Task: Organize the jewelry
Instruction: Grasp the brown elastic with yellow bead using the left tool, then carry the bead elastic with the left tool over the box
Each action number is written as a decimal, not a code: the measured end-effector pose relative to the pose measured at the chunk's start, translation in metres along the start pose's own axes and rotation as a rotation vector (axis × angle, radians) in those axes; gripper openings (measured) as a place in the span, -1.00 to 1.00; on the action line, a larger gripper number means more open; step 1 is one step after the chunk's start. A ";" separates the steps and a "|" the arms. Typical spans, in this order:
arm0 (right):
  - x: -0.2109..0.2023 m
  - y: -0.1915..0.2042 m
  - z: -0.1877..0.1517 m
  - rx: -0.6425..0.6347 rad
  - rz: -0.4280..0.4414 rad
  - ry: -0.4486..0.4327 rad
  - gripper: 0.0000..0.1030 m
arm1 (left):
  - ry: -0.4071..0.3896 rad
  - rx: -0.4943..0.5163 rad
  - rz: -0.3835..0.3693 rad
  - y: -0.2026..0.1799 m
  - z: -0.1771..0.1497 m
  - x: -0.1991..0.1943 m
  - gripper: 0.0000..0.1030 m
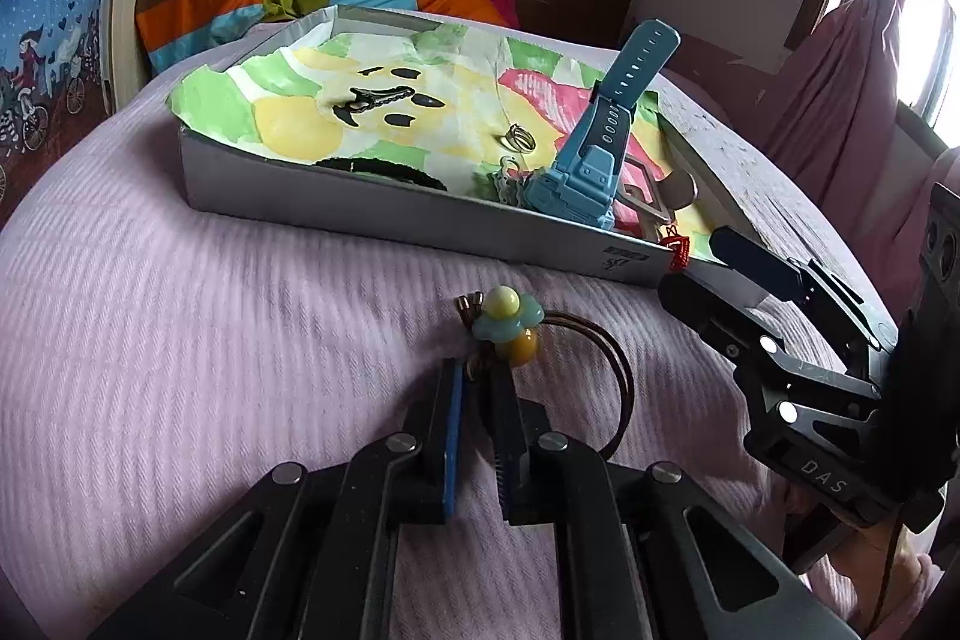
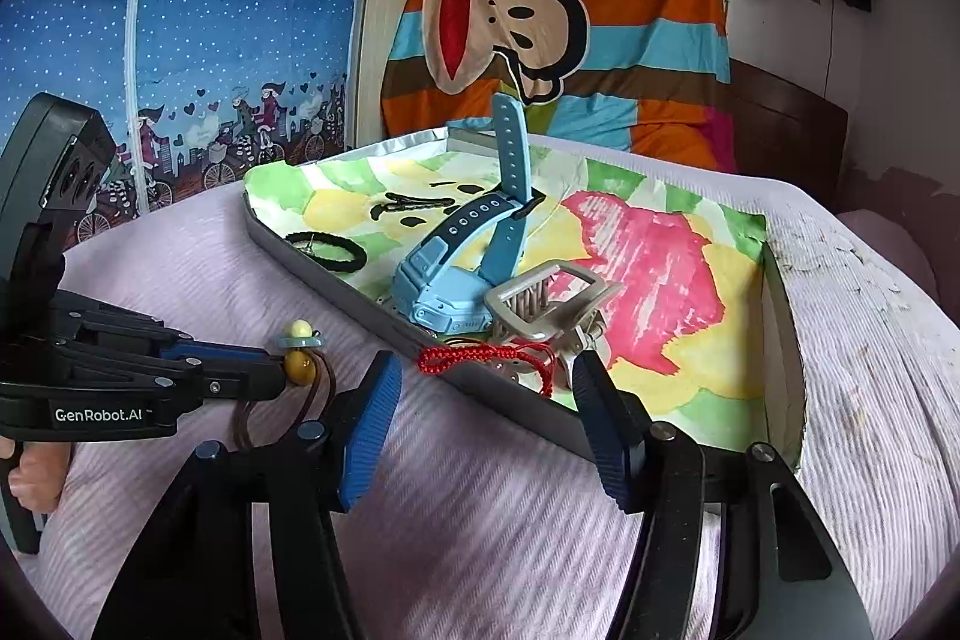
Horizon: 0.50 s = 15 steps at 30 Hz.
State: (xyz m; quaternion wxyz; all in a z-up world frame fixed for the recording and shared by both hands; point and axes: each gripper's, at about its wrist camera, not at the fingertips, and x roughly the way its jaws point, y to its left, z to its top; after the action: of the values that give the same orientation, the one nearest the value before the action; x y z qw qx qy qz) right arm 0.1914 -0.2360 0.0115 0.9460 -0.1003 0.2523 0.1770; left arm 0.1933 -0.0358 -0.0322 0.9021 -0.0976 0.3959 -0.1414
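We see the brown hair tie (image 1: 606, 388) with its blue flower charm (image 1: 507, 319) on the lilac bedspread (image 1: 180, 340), its knotted end pinched between our left gripper's (image 1: 477, 382) nearly closed jaws. Our right gripper (image 2: 486, 376), jaws spread wide and empty, straddles the tray's (image 2: 336, 274) near wall, the red cord (image 2: 480, 358) between them.

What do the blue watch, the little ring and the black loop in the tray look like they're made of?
Blue watch: looks like moulded rubber or plastic, matte, its strap standing stiffly with punched holes.
Ring: probably metal, since it glints silvery; too small to say more.
Black loop: seemingly a braided fabric or elastic hair tie, dull with a ribbed surface.
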 end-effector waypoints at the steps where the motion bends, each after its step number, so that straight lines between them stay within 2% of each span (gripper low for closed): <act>1: 0.001 0.002 0.001 -0.008 0.001 -0.002 0.00 | -0.003 -0.001 -0.002 0.001 0.000 0.000 -0.86; 11: -0.005 0.010 0.004 -0.052 -0.015 -0.037 -0.64 | -0.026 -0.009 -0.010 0.001 0.002 -0.002 -0.90; 15: -0.007 0.006 0.004 -0.041 -0.008 -0.046 -0.81 | -0.036 -0.012 -0.020 0.002 0.002 -0.004 -0.91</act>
State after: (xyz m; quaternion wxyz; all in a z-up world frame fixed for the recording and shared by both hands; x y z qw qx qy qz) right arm 0.1850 -0.2320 0.0182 0.9500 -0.1164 0.2264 0.1807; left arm 0.1925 -0.0327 -0.0285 0.9069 -0.1094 0.3797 -0.1461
